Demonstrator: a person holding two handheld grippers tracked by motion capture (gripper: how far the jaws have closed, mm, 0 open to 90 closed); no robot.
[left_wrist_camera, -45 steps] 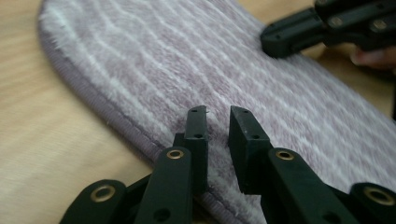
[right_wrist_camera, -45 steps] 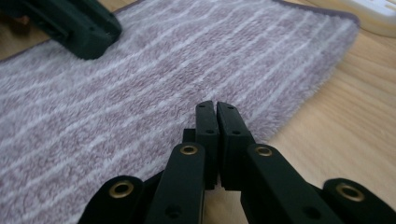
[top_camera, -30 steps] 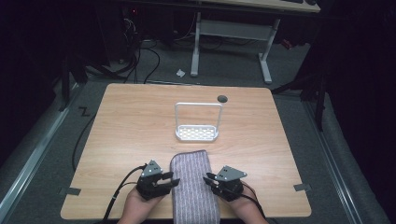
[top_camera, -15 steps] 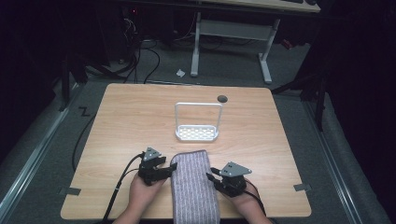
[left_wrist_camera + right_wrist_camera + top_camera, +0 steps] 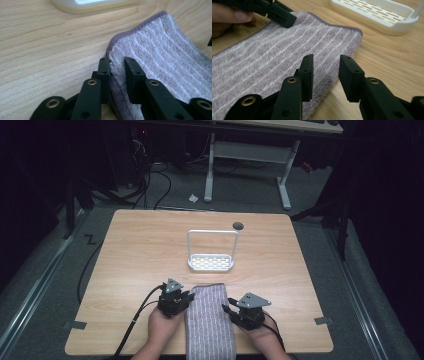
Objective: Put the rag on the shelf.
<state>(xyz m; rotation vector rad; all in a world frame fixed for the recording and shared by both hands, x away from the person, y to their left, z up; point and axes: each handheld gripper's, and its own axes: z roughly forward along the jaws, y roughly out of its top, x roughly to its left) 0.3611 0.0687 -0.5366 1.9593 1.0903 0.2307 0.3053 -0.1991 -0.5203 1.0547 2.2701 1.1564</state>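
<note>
The left gripper [image 5: 117, 67] has just been closing and now pinches the left edge of the folded, striped purple towel [image 5: 210, 320], a ridge of pile caught between its jaws near the bottom centre of the left gripper view. The right gripper [image 5: 324, 72] has just been opening; its jaws stand apart astride the towel's right edge, one jaw over the cloth and one over bare wood, pressing on nothing. The towel lies at the lower centre of the high view, between the two hands, its near end at the table's front edge.

To do this step well, we judge that the right jaws should take the edge as deeply as the left has, at a matching place along the towel, so that the cloth rises level when lifted.

The high view gives us the layout: the white rack [image 5: 211, 251] stands just beyond the towel's far end, on the wooden table [image 5: 135, 250]. The left gripper view gives us what the high view cannot: the hem actually nipped between the pads. The right gripper view shows the gap at its own jaws, and the left gripper on the far hem at upper left.
</note>
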